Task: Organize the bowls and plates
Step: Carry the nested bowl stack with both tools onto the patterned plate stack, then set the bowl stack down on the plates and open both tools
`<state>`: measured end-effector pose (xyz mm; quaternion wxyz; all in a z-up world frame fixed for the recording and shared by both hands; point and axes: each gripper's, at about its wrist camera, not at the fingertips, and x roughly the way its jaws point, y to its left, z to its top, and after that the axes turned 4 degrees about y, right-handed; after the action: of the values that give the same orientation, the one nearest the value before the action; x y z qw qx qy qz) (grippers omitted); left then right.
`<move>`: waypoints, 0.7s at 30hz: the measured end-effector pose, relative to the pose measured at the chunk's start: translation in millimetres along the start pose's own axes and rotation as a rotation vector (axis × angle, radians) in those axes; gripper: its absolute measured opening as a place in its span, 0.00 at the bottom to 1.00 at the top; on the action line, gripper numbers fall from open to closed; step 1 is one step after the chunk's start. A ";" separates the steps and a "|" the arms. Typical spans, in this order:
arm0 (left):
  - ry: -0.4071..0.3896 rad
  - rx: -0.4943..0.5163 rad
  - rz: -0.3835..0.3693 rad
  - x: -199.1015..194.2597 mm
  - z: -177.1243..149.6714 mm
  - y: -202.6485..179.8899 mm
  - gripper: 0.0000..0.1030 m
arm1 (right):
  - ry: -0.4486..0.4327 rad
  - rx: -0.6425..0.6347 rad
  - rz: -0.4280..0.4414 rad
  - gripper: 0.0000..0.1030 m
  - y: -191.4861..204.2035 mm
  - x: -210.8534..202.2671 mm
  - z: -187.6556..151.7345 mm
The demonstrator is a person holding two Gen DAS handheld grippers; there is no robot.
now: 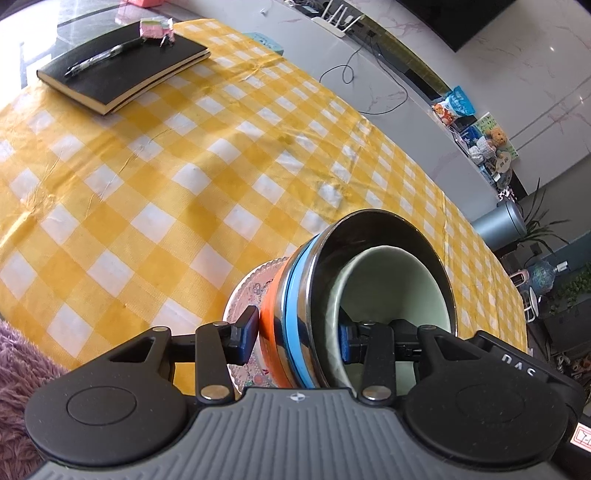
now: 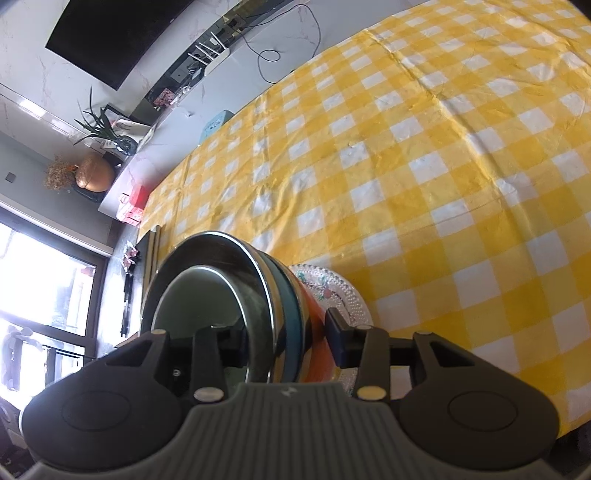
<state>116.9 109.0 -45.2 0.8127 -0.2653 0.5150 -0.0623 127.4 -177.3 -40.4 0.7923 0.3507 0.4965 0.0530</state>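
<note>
A nested stack of bowls is gripped from both sides. In the left wrist view my left gripper (image 1: 299,341) is shut on the stack: a pale green bowl (image 1: 391,284) sits inside a steel bowl (image 1: 373,236) with blue (image 1: 297,288) and orange (image 1: 273,306) bands, and a patterned glass plate (image 1: 245,295) lies under them. In the right wrist view my right gripper (image 2: 288,338) is shut on the same stack: the steel bowl (image 2: 229,254), the green bowl (image 2: 195,299), the orange band (image 2: 314,325) and the glass plate (image 2: 343,295). The stack stands on the yellow checked tablecloth (image 1: 184,184).
A black notebook (image 1: 122,66) with a pen (image 1: 103,57) and a pink packet (image 1: 155,28) lies at the far left of the table. A purple fluffy fabric (image 1: 18,369) is at the near left edge. A white cabinet with cables (image 2: 258,40) runs behind the table.
</note>
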 end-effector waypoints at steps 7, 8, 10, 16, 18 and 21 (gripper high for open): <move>-0.032 0.010 -0.029 -2.7 -0.9 -0.4 0.60 | -0.027 -0.025 0.014 0.46 3.6 -4.0 -1.6; -0.048 0.020 -0.031 -5.1 -1.3 -2.1 0.63 | -0.036 -0.039 0.011 0.47 5.1 -5.5 -2.5; -0.099 0.054 -0.024 -12.5 -2.6 -7.1 0.71 | -0.056 -0.066 0.001 0.53 10.0 -9.3 -3.3; -0.192 0.142 0.039 -33.7 -7.4 -23.9 0.75 | -0.118 -0.135 -0.026 0.54 18.9 -26.5 -8.7; -0.222 0.165 0.041 -43.4 -9.9 -29.3 0.75 | -0.144 -0.159 -0.032 0.55 21.6 -35.9 -11.6; -0.251 0.210 0.032 -59.3 -15.1 -38.9 0.75 | -0.186 -0.186 -0.042 0.55 23.0 -53.1 -16.8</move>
<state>83.0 92.5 16.8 0.8948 -0.1766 0.4043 -0.0692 93.0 -174.6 9.0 0.8649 0.2687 0.4212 0.0495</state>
